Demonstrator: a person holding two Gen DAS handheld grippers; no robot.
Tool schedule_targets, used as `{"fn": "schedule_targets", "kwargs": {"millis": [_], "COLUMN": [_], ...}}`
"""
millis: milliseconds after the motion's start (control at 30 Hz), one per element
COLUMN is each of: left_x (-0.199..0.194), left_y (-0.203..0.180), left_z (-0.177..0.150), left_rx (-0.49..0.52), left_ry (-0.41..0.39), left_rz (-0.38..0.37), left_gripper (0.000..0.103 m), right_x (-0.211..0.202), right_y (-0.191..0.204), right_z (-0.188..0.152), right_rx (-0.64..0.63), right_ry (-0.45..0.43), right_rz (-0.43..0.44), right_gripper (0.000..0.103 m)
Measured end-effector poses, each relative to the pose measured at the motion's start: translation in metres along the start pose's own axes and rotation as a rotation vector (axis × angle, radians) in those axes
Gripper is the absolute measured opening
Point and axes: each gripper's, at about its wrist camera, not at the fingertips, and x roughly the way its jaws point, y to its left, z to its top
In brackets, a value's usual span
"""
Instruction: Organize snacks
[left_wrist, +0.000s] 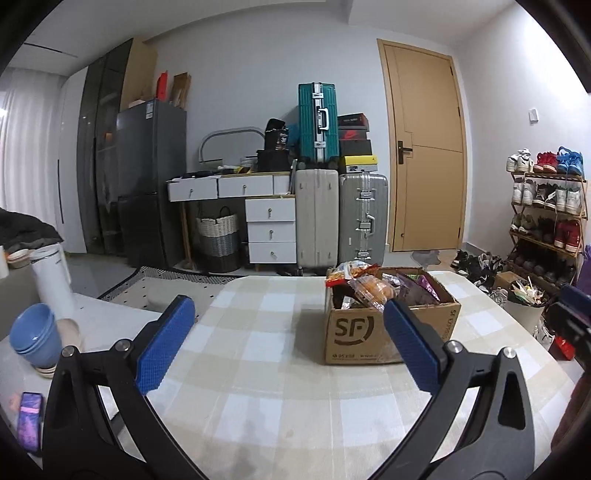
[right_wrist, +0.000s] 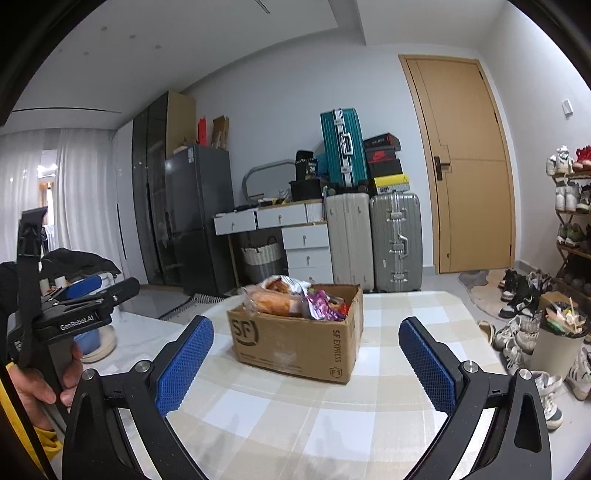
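snacks (right_wrist: 295, 297) heaped in box (right_wrist: 295, 343) mid-worktop (left_wrist: 258, 369) | left gripper (left_wrist: 288, 332), right gripper (right_wrist: 306, 360) fingers wide apart, empty | stage unclear; grip packets lightly

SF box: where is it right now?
The SF box sits on the checked table, ahead of both open tongs: right of centre in the left wrist view, centre in the right wrist view.

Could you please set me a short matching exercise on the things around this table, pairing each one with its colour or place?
Things:
1. cardboard box
2. stacked bowls
3. upper suitcase
4. left claw

Descriptions:
A. teal, standing on two other suitcases
B. blue, on the white surface beside the table
C. open, holding nothing
D. on the checked tablecloth, full of snack packets

Pairs: 1-D, 2-B, 3-A, 4-C
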Motion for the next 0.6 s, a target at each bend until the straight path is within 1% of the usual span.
{"fn": "schedule_targets", "kwargs": {"millis": [67, 167, 267, 367, 467, 500, 600], "left_x": [0.019, 0.051, 0.083, 0.106, 0.12, 0.129, 0.139], "left_y": [-0.005, -0.011, -0.014, -0.016, -0.019, -0.022, -0.023], "left_z": [-0.003, -0.015, -0.029, -0.047, -0.06, -0.066, -0.074], "left_rx": [-0.001, 0.004, -0.013, -0.041, -0.038, -0.038, -0.031], "left_ry": [0.008, 0.015, 0.028, 0.015, 0.003, -0.001, -0.009], "left_rz": [-0.019, -0.025, -0.036, -0.041, -0.042, -0.034, -0.015], "left_gripper": [0.102, 0.102, 0.102, 0.102, 0.102, 0.102, 0.102], "right_x": [0.017, 0.041, 0.058, 0.066, 0.064, 0.066, 0.062], "right_y": [-0.007, -0.018, -0.023, -0.025, -0.025, -0.025, -0.022], "right_z": [-0.007, -0.014, -0.021, -0.031, -0.038, -0.04, -0.042], "right_rx": [0.006, 0.006, 0.001, -0.012, -0.023, -0.028, -0.042], "right_ry": [-0.01, -0.022, -0.023, -0.053, -0.074, -0.078, -0.095], "right_rz": [-0.011, -0.02, -0.031, -0.046, -0.051, -0.054, -0.065], "right_gripper": [0.102, 0.102, 0.102, 0.102, 0.102, 0.102, 0.102]}}
